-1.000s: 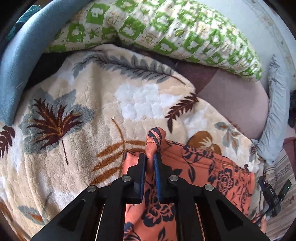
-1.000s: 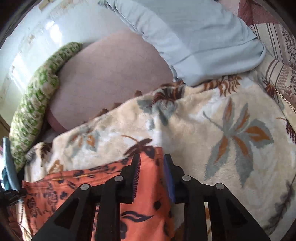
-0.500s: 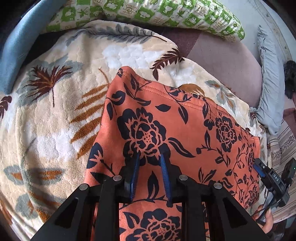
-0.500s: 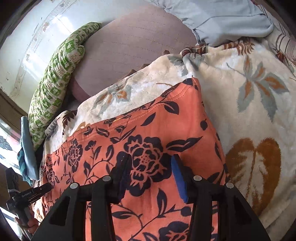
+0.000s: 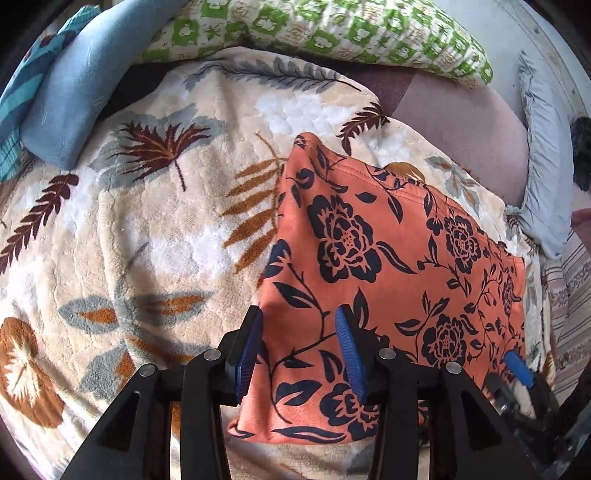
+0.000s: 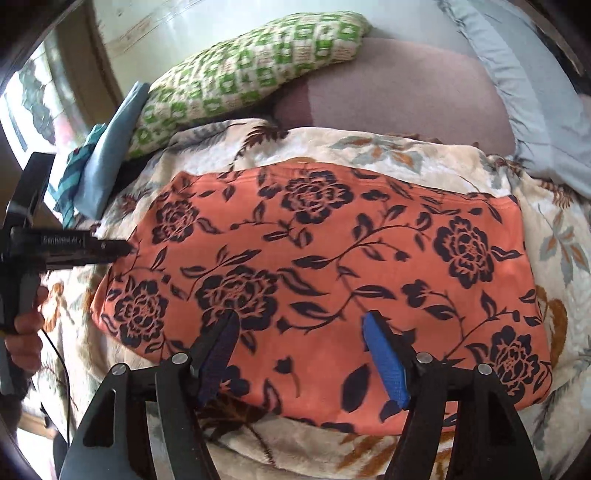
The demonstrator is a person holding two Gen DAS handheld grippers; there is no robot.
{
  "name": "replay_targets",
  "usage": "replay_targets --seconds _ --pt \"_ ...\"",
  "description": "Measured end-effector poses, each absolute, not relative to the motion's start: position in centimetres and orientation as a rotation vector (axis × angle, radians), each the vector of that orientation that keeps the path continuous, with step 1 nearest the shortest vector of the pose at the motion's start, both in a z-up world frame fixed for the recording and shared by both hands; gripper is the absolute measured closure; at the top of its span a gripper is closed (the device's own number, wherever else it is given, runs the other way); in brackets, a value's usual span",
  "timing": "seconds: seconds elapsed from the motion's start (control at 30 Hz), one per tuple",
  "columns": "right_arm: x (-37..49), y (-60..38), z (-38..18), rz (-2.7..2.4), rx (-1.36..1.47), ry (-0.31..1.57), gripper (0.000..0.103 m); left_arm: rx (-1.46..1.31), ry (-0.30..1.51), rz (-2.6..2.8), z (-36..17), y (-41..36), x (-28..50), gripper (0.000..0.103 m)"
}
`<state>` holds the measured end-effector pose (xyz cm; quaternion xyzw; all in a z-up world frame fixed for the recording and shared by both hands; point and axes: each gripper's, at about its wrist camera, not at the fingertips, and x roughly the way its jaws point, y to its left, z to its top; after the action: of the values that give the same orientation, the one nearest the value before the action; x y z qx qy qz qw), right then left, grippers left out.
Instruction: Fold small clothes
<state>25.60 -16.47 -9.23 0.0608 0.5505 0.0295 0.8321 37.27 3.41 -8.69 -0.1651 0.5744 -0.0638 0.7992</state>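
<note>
An orange garment (image 5: 369, 266) (image 6: 325, 266) with dark flower print lies flat, folded into a rectangle, on a cream leaf-patterned blanket (image 5: 147, 240) (image 6: 561, 236). My left gripper (image 5: 299, 317) hovers over the garment's near left edge, its jaws opening, nothing pressed between the blue pads. My right gripper (image 6: 301, 319) hangs above the garment's near edge, jaws opening wide, pads free of the cloth. In the right wrist view the left gripper (image 6: 122, 246) shows at the garment's left end, held by a hand (image 6: 26, 332). The right gripper's blue pad (image 5: 519, 369) shows low right in the left wrist view.
A green-and-white patterned pillow (image 5: 332, 33) (image 6: 240, 77) lies at the far side. A mauve cushion (image 6: 399, 92) (image 5: 461, 122) and a pale blue pillow (image 6: 535, 92) (image 5: 546, 155) sit beyond the blanket. Folded blue cloth (image 5: 70, 92) (image 6: 110, 147) lies far left.
Both grippers let go of the garment's far corners, drew back toward the near edge and opened. The garment now lies flat on the blanket.
</note>
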Motion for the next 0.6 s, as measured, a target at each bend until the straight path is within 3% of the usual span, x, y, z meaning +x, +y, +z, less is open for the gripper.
replay_targets --seconds 0.13,0.27,0.6 --pt "24.1 -10.8 -9.0 0.162 -0.025 1.132 0.025 -0.567 1.295 -0.163 -9.9 8.4 38.7 0.053" --pt "22.8 -5.4 -9.8 0.26 -0.196 1.106 0.022 -0.577 1.316 -0.157 -10.4 10.7 39.9 0.053" --pt "23.0 1.2 -14.0 0.244 -0.501 1.077 0.022 -0.565 1.39 -0.24 -12.7 7.6 44.7 0.053"
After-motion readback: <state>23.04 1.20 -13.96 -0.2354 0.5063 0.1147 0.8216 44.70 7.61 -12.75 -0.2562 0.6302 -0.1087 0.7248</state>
